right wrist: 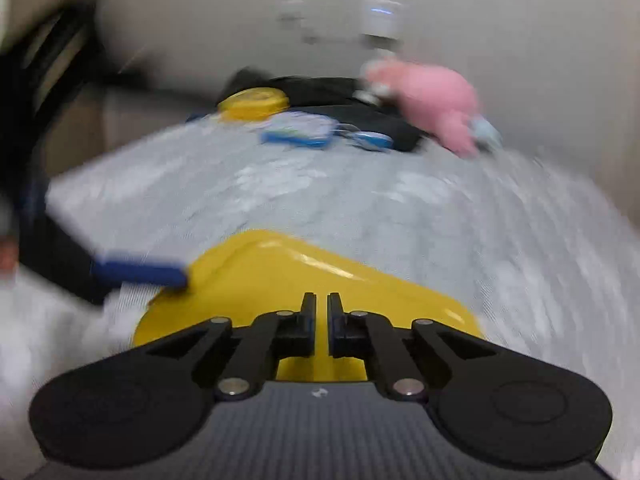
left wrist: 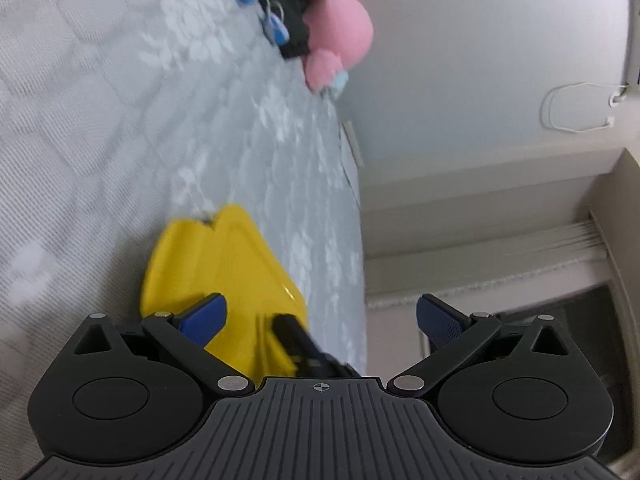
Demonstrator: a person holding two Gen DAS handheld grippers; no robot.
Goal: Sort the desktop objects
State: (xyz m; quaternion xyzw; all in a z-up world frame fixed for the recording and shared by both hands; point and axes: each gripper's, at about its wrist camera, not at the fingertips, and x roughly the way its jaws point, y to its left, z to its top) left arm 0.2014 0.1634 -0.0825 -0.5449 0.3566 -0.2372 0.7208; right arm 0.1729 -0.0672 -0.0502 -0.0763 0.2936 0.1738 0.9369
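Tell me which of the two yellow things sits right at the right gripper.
The large glossy yellow tray directly under the shut right gripper; the small round yellow lid lies far off beside the pink plush toy.

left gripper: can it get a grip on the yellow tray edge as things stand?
Probably yes. The left gripper is open, one blue pad already at the yellow tray's edge, with nothing blocking there. The right gripper is shut on the tray's near rim, well clear of that side.

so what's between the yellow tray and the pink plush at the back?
Right wrist view: only bare grey patterned cloth between the yellow tray and the pink plush. A blue-edged case and keys lie off to the plush's left.
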